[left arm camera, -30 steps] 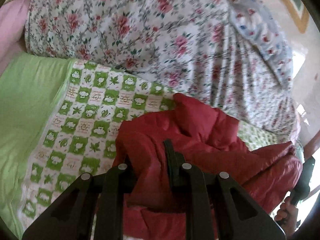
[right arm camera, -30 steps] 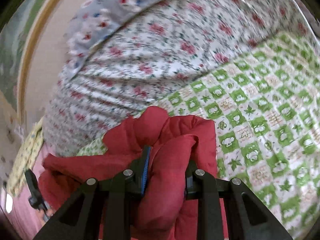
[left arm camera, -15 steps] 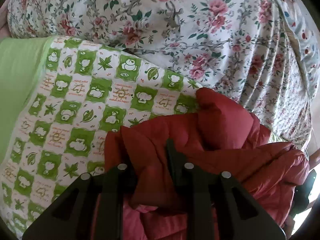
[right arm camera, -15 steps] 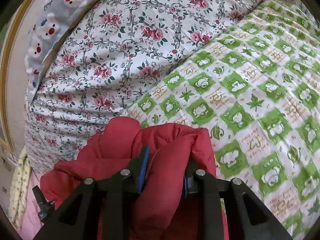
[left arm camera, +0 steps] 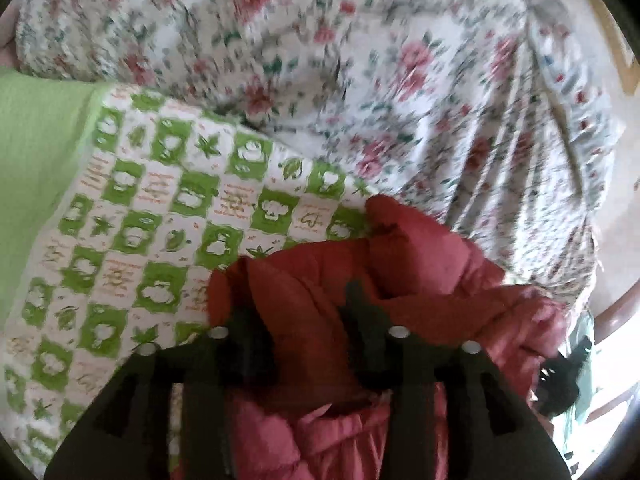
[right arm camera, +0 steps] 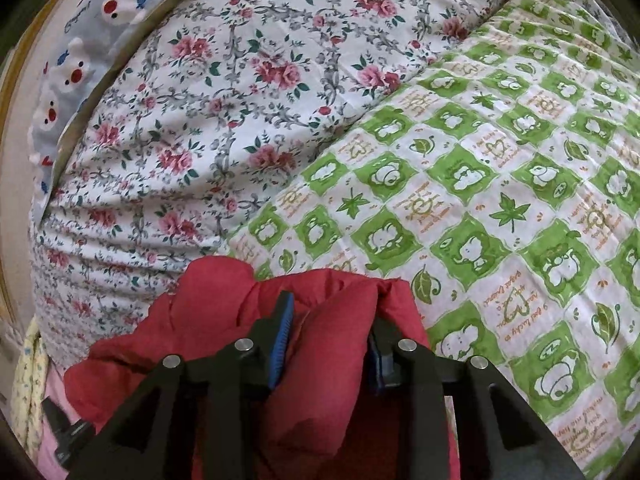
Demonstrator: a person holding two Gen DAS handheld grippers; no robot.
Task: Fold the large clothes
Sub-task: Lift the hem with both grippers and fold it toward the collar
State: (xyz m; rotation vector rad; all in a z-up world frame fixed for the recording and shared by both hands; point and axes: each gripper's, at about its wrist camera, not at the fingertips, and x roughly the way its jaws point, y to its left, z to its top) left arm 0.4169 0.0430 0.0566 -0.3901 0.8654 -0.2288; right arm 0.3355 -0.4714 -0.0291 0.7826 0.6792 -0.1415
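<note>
Left gripper (left arm camera: 304, 320): your jaws have just been spreading; a fold of the red padded jacket (left arm camera: 420, 272) sits between them, and through the blur you cannot tell whether the pads still press it.
Right gripper (right arm camera: 328, 332): your jaws have just been easing apart too, yet the blue pads (right arm camera: 282, 340) still touch a thick roll of the jacket (right arm camera: 224, 304) on both sides.
Jacket: bunched in a heap on the green checked quilt (right arm camera: 500, 208), at its near edge.
Quilt: spreads out beyond the jacket, nothing else lying on it.
Floral duvet (right arm camera: 240, 100): piled up just behind the quilt, rising like a wall past the jacket.
Bear-print pillow (right arm camera: 80, 60): farthest off, behind the duvet.
</note>
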